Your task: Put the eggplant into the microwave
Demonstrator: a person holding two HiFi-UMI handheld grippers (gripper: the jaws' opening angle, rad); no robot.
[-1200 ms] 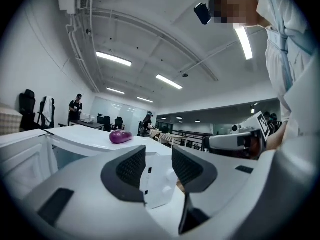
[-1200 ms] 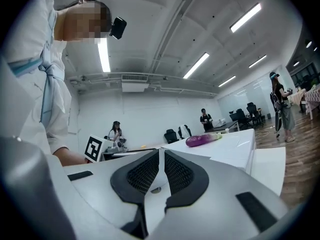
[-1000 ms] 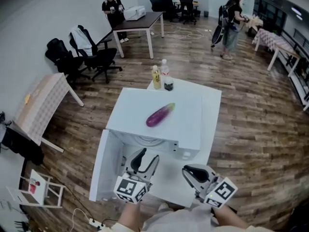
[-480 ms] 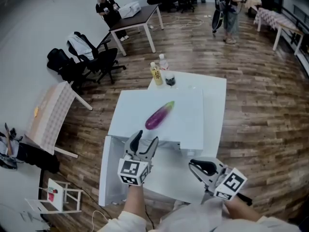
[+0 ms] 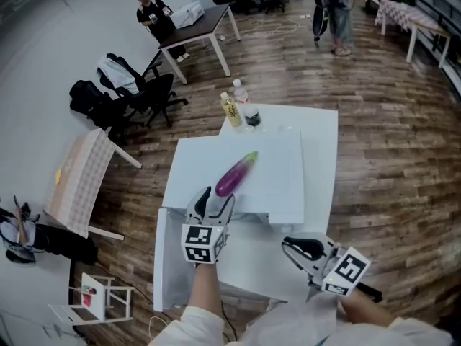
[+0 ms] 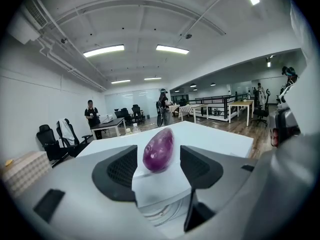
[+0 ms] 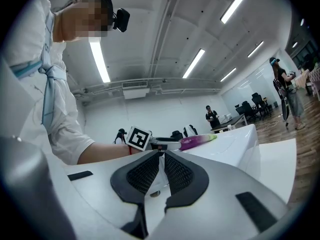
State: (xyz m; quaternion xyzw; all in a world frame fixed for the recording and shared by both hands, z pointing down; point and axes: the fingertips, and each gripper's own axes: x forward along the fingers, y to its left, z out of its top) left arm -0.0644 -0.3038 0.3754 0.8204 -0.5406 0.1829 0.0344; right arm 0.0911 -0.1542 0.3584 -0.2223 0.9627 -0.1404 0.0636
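Eggplant place: the eggplant [image 5: 236,174] lies on top of the microwave [image 5: 277,186], not in it. The microwave stands on the desk [image 5: 320,143].
Door: the door [image 5: 166,258] hangs open at the left, and the cavity faces the person.
Left gripper: the left gripper [image 5: 218,199] is released. Its jaws stand wide and have just been opening, and the pads press on nothing.
Right gripper: the right gripper [image 5: 289,246] is clenched on nothing. It sits low in front of the microwave, well apart from the eggplant.
Bearing: the eggplant lies straight ahead of the left gripper, with its near end just past the jaw tips. In the left gripper view it shows in the gap, end-on [image 6: 159,150].
Long axis: it runs along the left gripper's own line, near-left to far-right in the head view. The blunt purple end is toward the gripper and the green stem end points away.
Nearer hand: the left, plainly.
Contact: the jaws seem to stop short of the eggplant, though the end-on view makes depth hard to judge.
Look: glossy, deep purple, plump at the near end, tapering and paling toward the green tip. It is smooth and rounded, so it is likely to roll or slip under a shallow pinch.
Coming move: probably a short push forward so the pads flank the thick end before they close.
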